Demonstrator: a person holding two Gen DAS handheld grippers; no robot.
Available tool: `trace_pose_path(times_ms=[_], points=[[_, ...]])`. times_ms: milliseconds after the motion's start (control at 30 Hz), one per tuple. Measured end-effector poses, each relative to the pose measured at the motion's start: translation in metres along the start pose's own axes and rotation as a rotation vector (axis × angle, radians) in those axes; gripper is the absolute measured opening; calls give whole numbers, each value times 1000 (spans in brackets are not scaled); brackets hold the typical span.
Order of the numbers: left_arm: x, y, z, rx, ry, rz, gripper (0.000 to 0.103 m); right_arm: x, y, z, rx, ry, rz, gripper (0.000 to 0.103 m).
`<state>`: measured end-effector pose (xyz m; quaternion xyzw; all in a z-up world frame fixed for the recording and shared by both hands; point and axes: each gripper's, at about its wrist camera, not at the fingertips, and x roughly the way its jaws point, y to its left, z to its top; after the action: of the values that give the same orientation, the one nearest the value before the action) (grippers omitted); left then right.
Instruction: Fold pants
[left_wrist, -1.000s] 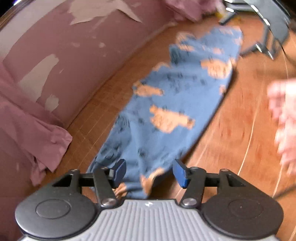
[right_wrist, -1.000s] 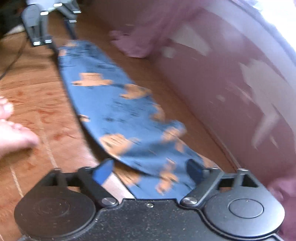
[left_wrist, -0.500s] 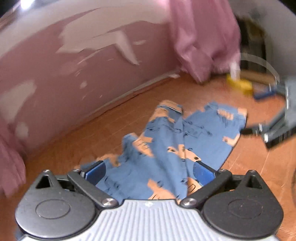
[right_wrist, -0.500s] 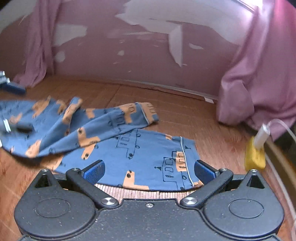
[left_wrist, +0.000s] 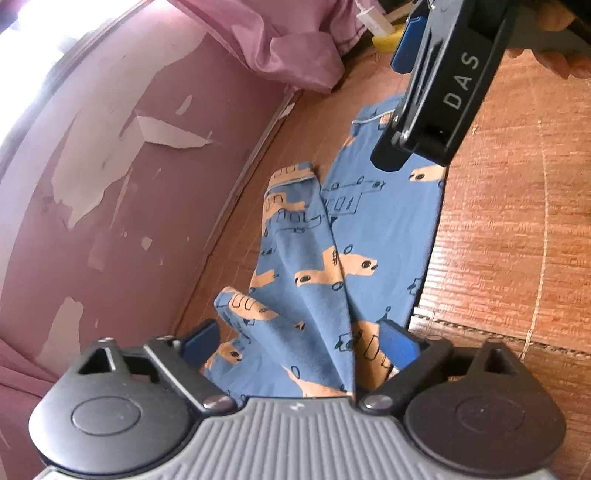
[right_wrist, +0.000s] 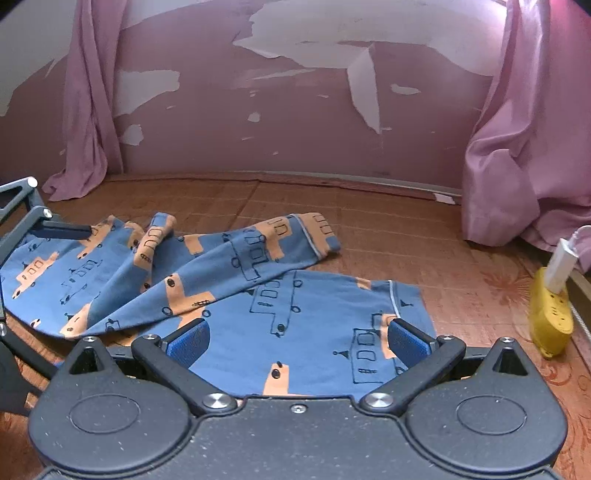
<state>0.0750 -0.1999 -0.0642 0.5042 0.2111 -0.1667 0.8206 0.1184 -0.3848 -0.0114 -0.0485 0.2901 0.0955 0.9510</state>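
The blue cotton pants printed with orange vehicles (right_wrist: 236, 295) lie on the brown woven floor mat (right_wrist: 461, 280) near the foot of a pink wall with peeling paint (right_wrist: 295, 122). One leg lies flat with its piped cuff toward the right of the right wrist view; the other leg (right_wrist: 258, 243) is draped across it at an angle, rumpled, its cuff resting on the mat just beyond the flat leg. The right gripper (right_wrist: 297, 341) hovers low over the flat leg, its jaws spread wide with the blue pads (right_wrist: 408, 341) on either side of the fabric and closed on nothing. In the left wrist view the left gripper (left_wrist: 299, 343) sits at the opposite end of the pants, its jaws also wide apart; bunched fabric rises in a ridge between the blue pads (left_wrist: 399, 345), but whether the cloth is touching them I cannot tell, and it is not pinched. The same view shows the right gripper's black body marked "DAS" (left_wrist: 447, 85) above the far cuff, with part of a hand (left_wrist: 554, 40) behind it. Pink curtains (right_wrist: 528, 147) hang down to the mat at both sides of the wall, and a yellow power strip with a white plug (right_wrist: 550, 314) lies at the right edge of the mat, well apart from the pants.
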Motion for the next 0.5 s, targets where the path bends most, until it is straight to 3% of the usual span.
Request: trace_pose_path(times_ms=[67, 200, 433, 500], points=[[4, 2, -1, 5, 14, -13, 82, 2, 0, 0, -2, 2, 15, 102], [12, -3, -2, 62, 43, -21, 52, 4, 2, -1, 5, 8, 43, 102], [7, -14, -7, 143, 20, 11, 27, 6, 9, -5, -5, 16, 78, 102], [5, -16, -7, 160, 4, 4, 26, 7, 11, -6, -5, 20, 86, 102]])
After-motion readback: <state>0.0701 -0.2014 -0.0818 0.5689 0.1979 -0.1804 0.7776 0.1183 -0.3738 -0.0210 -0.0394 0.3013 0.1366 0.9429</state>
